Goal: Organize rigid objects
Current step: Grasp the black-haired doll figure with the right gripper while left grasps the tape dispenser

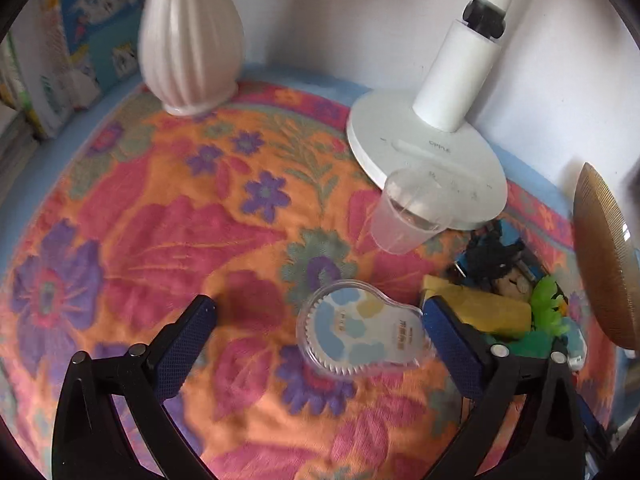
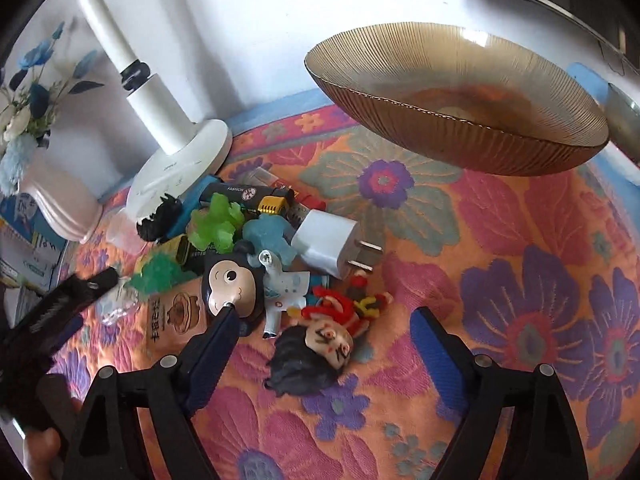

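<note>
Right wrist view shows the right claw wide apart over the doll, bare cloth beside it, while the left claw gapes around the clear case.

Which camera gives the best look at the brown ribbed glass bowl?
The right wrist view: the brown ribbed glass bowl shows whole there, rim and inside, above the floral cloth. The left wrist view catches only an edge-on sliver of it at the right border.
</note>
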{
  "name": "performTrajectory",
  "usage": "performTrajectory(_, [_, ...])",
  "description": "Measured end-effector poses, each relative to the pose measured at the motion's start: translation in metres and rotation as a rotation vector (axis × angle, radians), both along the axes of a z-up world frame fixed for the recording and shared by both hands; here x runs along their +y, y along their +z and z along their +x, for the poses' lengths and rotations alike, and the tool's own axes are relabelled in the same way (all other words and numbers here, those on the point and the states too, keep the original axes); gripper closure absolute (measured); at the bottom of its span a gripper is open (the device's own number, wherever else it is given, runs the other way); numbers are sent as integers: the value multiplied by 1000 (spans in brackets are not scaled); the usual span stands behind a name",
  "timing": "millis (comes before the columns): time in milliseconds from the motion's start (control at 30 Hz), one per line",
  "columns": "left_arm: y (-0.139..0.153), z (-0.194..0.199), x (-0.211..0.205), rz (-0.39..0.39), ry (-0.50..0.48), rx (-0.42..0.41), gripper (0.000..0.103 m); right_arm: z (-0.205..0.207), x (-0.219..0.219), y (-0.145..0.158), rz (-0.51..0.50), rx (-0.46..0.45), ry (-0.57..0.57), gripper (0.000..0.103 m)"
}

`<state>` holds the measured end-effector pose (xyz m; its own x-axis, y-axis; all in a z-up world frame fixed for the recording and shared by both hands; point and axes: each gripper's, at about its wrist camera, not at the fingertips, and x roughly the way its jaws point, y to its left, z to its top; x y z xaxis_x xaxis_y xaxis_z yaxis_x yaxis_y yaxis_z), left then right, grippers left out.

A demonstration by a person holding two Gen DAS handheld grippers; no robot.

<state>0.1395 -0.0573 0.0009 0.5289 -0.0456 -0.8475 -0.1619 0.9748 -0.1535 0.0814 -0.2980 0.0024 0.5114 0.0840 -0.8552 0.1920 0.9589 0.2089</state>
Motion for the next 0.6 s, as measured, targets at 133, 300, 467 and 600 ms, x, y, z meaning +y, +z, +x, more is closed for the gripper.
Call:
performTrajectory(133, [7, -15, -4, 11, -85, 1, 7, -8, -4, 0, -10, 0, 44, 54])
performTrajectory(300, [12, -56, 19, 46, -190, 56, 21, -25, -14, 14, -36, -39, 86, 61])
performTrajectory(467, [37, -62, 29, 43, -380, -9, 18, -33, -22, 22, -63, -32, 98, 60])
performTrajectory(600, [44, -30, 12, 81, -640, -25, 9, -36, -33, 21, 13, -48, 124, 31])
